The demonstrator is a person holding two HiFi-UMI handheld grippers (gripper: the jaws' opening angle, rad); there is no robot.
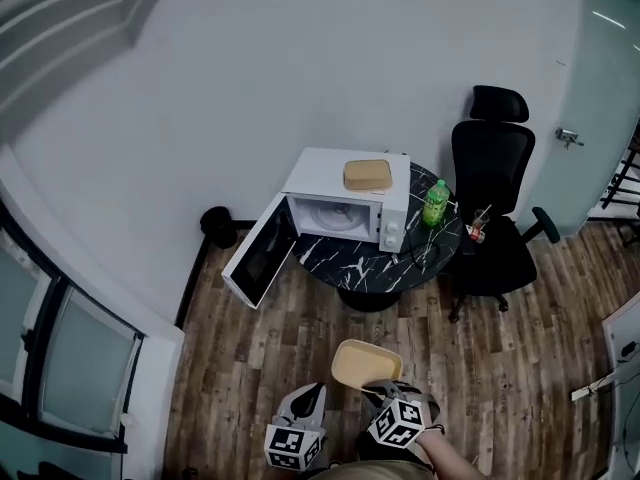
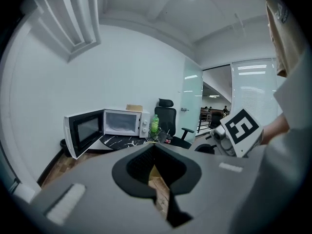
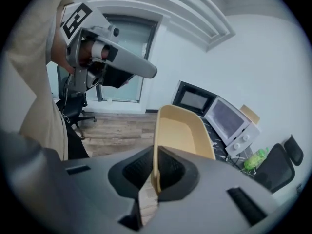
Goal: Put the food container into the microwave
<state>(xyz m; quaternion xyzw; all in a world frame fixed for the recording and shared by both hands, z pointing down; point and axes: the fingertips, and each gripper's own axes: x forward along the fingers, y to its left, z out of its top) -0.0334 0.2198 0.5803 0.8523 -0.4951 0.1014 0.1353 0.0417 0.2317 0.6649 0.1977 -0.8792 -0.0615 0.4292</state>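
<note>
The container (image 1: 365, 363), an open tan tub, sat low in the centre of the head view, over the wood floor (image 1: 270, 358) and well apart from the microwave (image 1: 350, 208). The right gripper (image 1: 384, 389), at the bottom edge just right of centre, had its jaws closed on the tub's near wall, one jaw inside and one outside, so the tub stuck out ahead of it toward the top of the frame. The left gripper (image 1: 313, 396) hung just left of it. Its jaws met at the tips with nothing between them, and it touched nothing. The microwave stood in the middle of the frame on a round black marbled table (image 1: 385, 260). Its door (image 1: 258, 255) was swung wide open to the left and the cavity faced the camera. A tan lidded box (image 1: 368, 175) lay on its top. A green bottle (image 1: 435, 204) stood on the table just right of it, and a black chair (image 1: 495, 203) stood beside the table at the right.
</note>
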